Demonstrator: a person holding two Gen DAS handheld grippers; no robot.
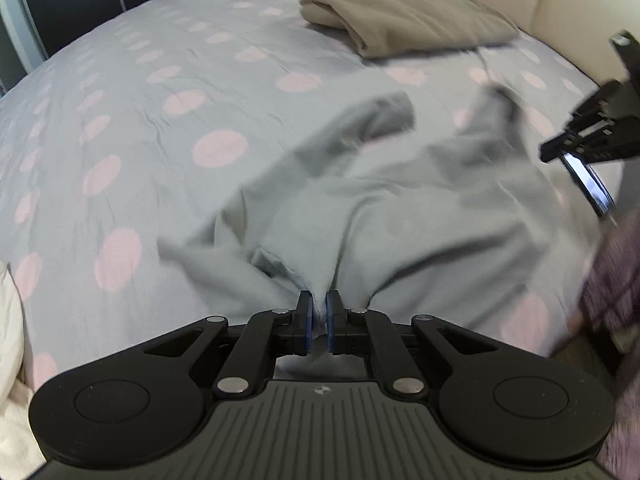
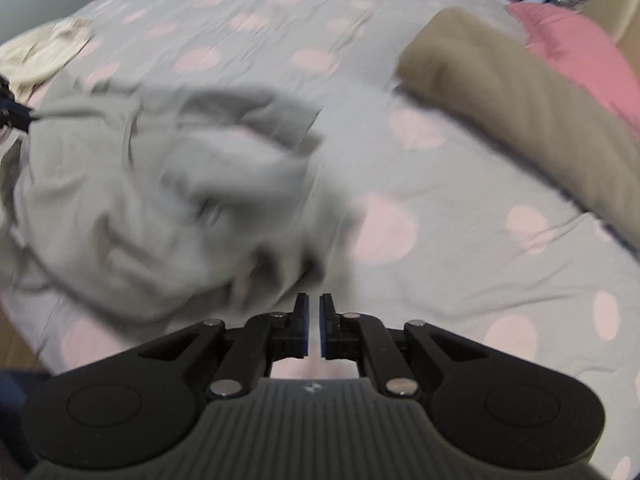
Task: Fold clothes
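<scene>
The grey garment (image 1: 400,216) lies crumpled on the bed (image 1: 120,80), its edge pinched by the left hand-held gripper (image 1: 319,308). The right hand-held gripper (image 2: 313,312) is nearly closed, empty. 1 tan garment (image 1: 408,20) lies folded beyond; the grey one looks unfolded.

The grey garment (image 2: 160,200) is motion-blurred; a plaid sleeve (image 1: 616,280) is cut by the edge

Soft, even daylight is filling both views without glare. Motion blur is smearing the grey garment (image 2: 160,200), and fisheye distortion is bending edges from 9 to 3 o'clock.
</scene>
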